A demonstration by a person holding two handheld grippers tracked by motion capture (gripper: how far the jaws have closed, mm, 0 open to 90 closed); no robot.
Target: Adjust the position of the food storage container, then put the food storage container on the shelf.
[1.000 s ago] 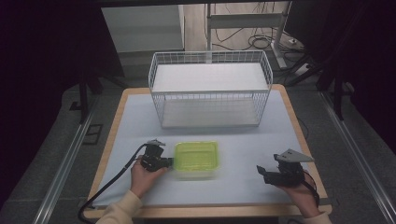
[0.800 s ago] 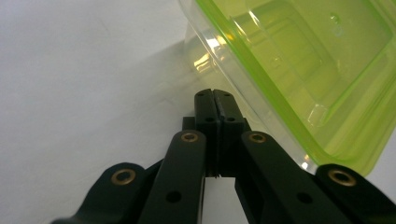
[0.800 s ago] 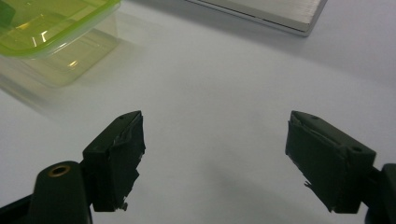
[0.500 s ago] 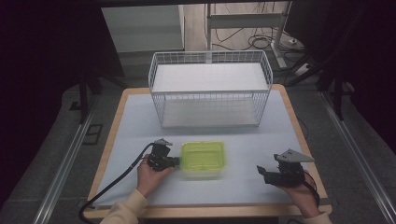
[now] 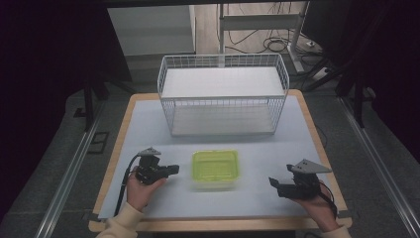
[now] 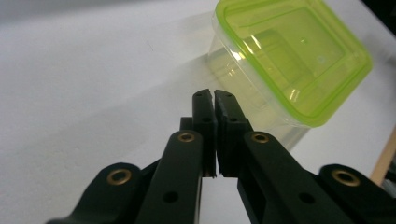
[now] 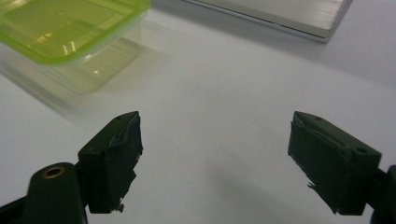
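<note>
**A:** Going left to right across the table (image 5: 124, 148) — what's around?

**B:** A pale sheet covers the wooden top. At the near left a person's hand holds the left gripper (image 5: 171, 170), its black cable (image 5: 124, 186) looping down toward the table edge. Centre-front sits the green-lidded container (image 5: 215, 169). Behind it, toward the far edge, stands a white wire basket (image 5: 223, 94). At the near right is the right gripper (image 5: 274, 184), a grey three-cornered plate on top.

**A:** Anything in the way of the container?

**B:** No — bare sheet lies on both sides of it, and the basket is well apart behind it.

**A:** What's in the containers?

**B:** The box has clear walls and a lime lid (image 6: 299, 51) seated on top; through the lid I see nothing inside. The basket holds nothing either.

**A:** And the hands?

**B:** The left gripper (image 6: 214, 100) lies roughly level, pointing right at the container, near its left side but not touching. Its jaws are all but clenched, a thin slit between the pads and nothing in it; they have just begun to part. The right gripper (image 7: 215, 154) also lies level, pointing left toward the box from farther off — jaws spread wide, released, only sheet between them. The container (image 7: 70, 32) sits ahead of it, to its left.
</note>
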